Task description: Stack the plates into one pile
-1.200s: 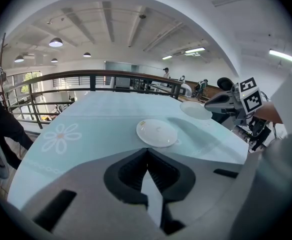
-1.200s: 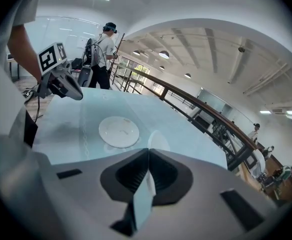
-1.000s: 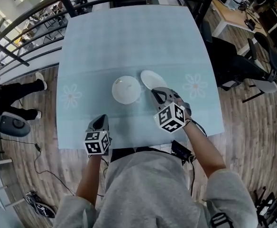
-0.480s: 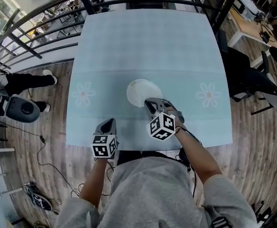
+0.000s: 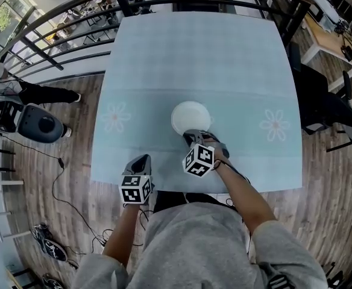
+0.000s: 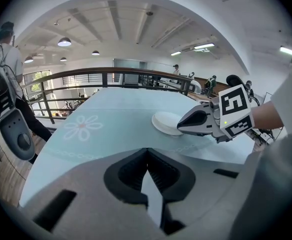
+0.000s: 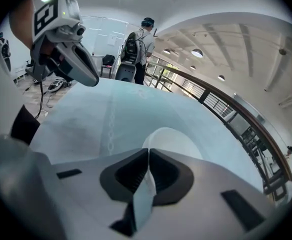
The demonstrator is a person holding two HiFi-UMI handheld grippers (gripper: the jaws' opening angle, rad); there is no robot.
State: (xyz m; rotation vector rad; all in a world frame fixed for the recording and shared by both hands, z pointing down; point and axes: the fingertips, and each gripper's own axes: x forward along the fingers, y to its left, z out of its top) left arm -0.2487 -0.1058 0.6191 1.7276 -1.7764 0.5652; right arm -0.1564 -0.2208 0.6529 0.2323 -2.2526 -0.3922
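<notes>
Plates (image 5: 191,118) lie as one white round, a little toward 6 o'clock from the middle of the table (image 5: 164,59). From the head view I cannot tell one from another in the pile.

The table is the largest thing in view. It is covered in a pale blue cloth with a printed daisy (image 5: 116,118) at 9 o'clock of the pile and a second daisy (image 5: 275,125) at 3 o'clock. A dark railing (image 5: 61,17) curves round the table from 9 to 12 o'clock, above a wooden floor (image 5: 73,179).

The person, in a grey top (image 5: 194,245), stands at the table's 6 o'clock edge with both forearms reaching over the cloth. In the right gripper view a bystander (image 7: 138,44) with a backpack stands beyond the far end of the table.

The right gripper (image 5: 191,135) points toward 12 o'clock and meets the pile at its 6 o'clock rim. Its jaws are pinched together on the rim of the white plate (image 7: 173,139), which spreads out just beyond the tips.

The left gripper (image 5: 141,159) sits at 8 o'clock of the pile and well apart from it, over the cloth near the table's 6 o'clock edge. Its jaws are closed on each other with nothing between them.

Each gripper carries a black-and-white cube at its back, the right cube (image 5: 199,160) and the left cube (image 5: 135,188).
</notes>
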